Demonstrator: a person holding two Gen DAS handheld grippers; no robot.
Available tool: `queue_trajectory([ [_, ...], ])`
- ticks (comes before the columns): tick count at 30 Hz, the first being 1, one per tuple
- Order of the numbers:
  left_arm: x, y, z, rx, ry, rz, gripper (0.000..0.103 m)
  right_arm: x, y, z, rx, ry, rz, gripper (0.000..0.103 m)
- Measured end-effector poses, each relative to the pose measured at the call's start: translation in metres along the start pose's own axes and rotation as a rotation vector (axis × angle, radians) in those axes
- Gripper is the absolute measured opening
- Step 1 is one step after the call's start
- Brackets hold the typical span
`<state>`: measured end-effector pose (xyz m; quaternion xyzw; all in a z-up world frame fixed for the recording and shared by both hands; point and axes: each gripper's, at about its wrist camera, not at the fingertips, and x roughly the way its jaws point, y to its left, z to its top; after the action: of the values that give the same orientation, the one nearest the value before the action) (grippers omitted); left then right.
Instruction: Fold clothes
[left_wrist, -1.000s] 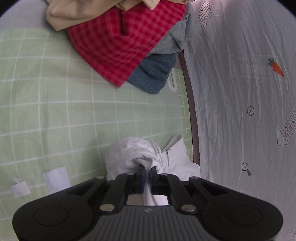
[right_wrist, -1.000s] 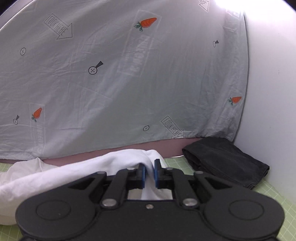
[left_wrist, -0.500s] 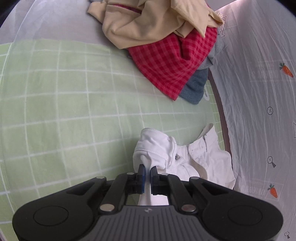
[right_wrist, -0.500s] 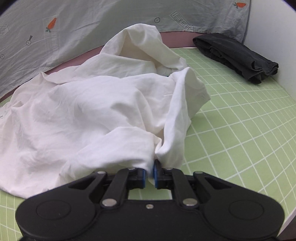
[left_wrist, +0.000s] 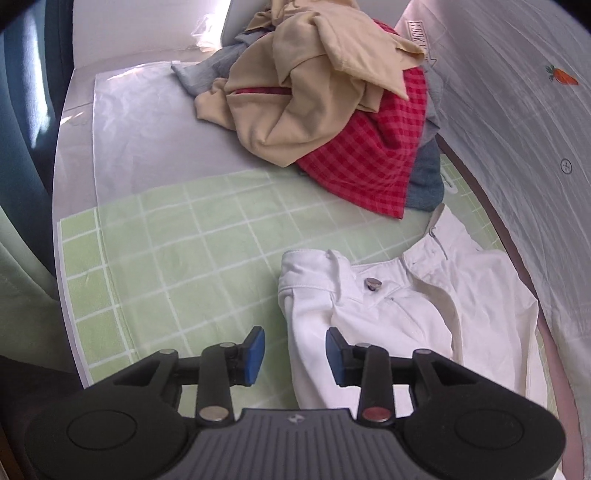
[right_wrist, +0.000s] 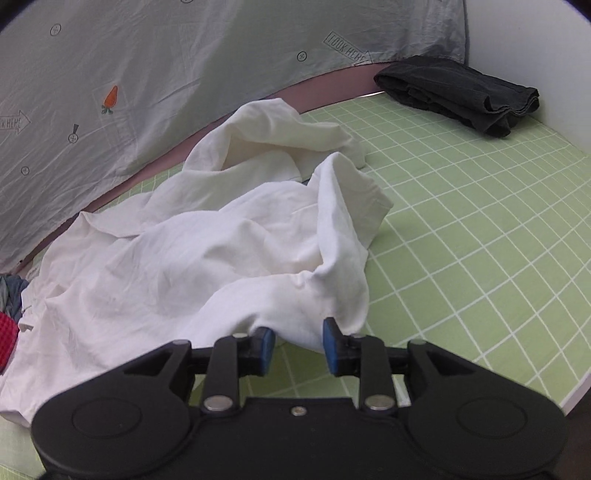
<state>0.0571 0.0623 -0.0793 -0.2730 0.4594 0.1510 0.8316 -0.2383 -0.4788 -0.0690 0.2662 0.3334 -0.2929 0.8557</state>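
white trousers (left_wrist: 406, 306) between left hand-held gripper (left_wrist: 293, 350) pads (seemingly untouched)

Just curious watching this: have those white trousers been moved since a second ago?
Yes. The white trousers were lifted before; now they lie spread on the green grid mat, released by both just-opened grippers.

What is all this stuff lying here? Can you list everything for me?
white trousers: one, white, crumpled on the mat in front of both grippers
mat: one, green with white grid, under the trousers
black garment: one, black, folded, far right corner of the mat
clothes pile: one heap, beige on top, red check and grey-blue below, at the mat's far left end
sheet: one, grey with carrots and arrows, along the back
left gripper: one, black with blue pads, just opened, trouser edge between the jaws
right gripper: one, black with blue pads, just opened, fabric between the jaws
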Motion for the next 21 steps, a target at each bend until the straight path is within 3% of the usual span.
queue_trajectory([
  [4,-0.013,-0.023,-0.016,0.114,-0.038,0.000,0.053,-0.012,-0.008,0.018,0.021,-0.038,0.030,0.037],
  [6,-0.013,-0.033,-0.031,0.141,-0.009,0.012,0.056,-0.012,-0.014,0.023,0.025,-0.037,0.026,0.041],
  [9,-0.010,-0.047,-0.061,0.187,0.050,0.010,0.056,-0.004,-0.030,0.027,0.051,-0.008,0.016,0.041],
  [13,-0.020,-0.073,-0.102,0.323,0.015,0.036,0.056,-0.008,-0.048,0.034,0.064,-0.019,0.003,0.041],
  [17,-0.026,-0.107,-0.138,0.485,0.006,-0.003,0.061,-0.016,-0.071,0.055,0.092,-0.069,-0.018,0.043],
  [21,-0.009,-0.138,-0.179,0.633,0.087,-0.076,0.063,-0.001,-0.087,0.084,0.115,-0.076,0.016,0.044],
])
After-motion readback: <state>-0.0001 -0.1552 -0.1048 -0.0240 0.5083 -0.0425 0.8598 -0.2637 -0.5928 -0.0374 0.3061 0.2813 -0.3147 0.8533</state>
